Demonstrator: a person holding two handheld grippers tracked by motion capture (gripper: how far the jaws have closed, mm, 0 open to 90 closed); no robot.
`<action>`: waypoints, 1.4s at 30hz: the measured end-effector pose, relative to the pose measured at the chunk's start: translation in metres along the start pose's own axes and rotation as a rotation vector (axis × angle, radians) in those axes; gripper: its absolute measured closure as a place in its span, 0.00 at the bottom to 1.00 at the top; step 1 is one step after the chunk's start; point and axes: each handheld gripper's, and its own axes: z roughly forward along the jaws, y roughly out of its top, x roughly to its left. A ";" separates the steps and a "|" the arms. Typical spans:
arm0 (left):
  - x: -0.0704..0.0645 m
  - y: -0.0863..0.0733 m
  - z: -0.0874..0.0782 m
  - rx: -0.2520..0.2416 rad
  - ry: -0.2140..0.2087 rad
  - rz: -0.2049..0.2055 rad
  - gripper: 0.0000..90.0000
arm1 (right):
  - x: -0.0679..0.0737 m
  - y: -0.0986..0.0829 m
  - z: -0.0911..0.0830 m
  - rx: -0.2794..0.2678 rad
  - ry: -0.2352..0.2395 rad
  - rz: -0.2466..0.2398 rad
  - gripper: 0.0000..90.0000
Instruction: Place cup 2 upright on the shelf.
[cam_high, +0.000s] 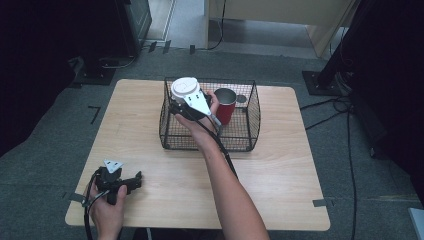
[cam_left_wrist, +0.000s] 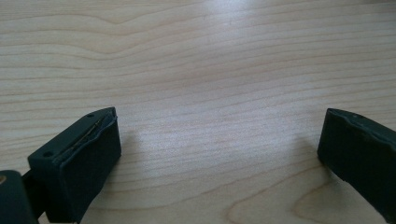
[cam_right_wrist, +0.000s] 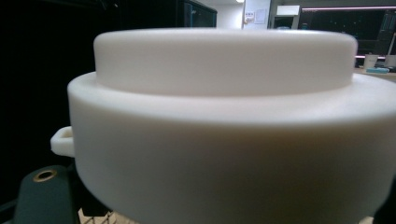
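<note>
A black wire basket (cam_high: 250, 117) stands at the back middle of the wooden table (cam_high: 280, 175). Inside it, a red cup (cam_high: 226, 109) with a metal interior stands upright. Over the basket's back left corner my right gripper (cam_high: 181, 103) is shut on a white lidded container (cam_high: 185, 89). Its lid (cam_right_wrist: 224, 116) looms very close in the right gripper view, with one black finger (cam_right_wrist: 44, 196) at the lower left. The container's body is hidden. My left gripper (cam_high: 136, 181) rests low near the table's front left, open (cam_left_wrist: 217, 149) over bare wood.
The basket's wire walls rise around the red cup, and a small grey round thing (cam_high: 241, 99) lies behind it. Cables (cam_high: 345, 107) and dark stands sit on the floor to the right. The table's front edge runs close behind the left hand (cam_high: 106, 212).
</note>
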 end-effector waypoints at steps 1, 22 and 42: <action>0.000 0.000 0.000 0.000 0.000 0.000 0.00 | -0.001 -0.002 0.002 0.006 -0.001 0.008 0.18; 0.000 0.000 0.000 0.000 0.000 0.000 0.00 | -0.007 -0.019 0.030 0.083 -0.014 0.002 0.18; 0.000 0.000 0.000 -0.001 0.000 0.000 0.00 | -0.006 -0.026 0.048 0.112 -0.044 -0.010 0.18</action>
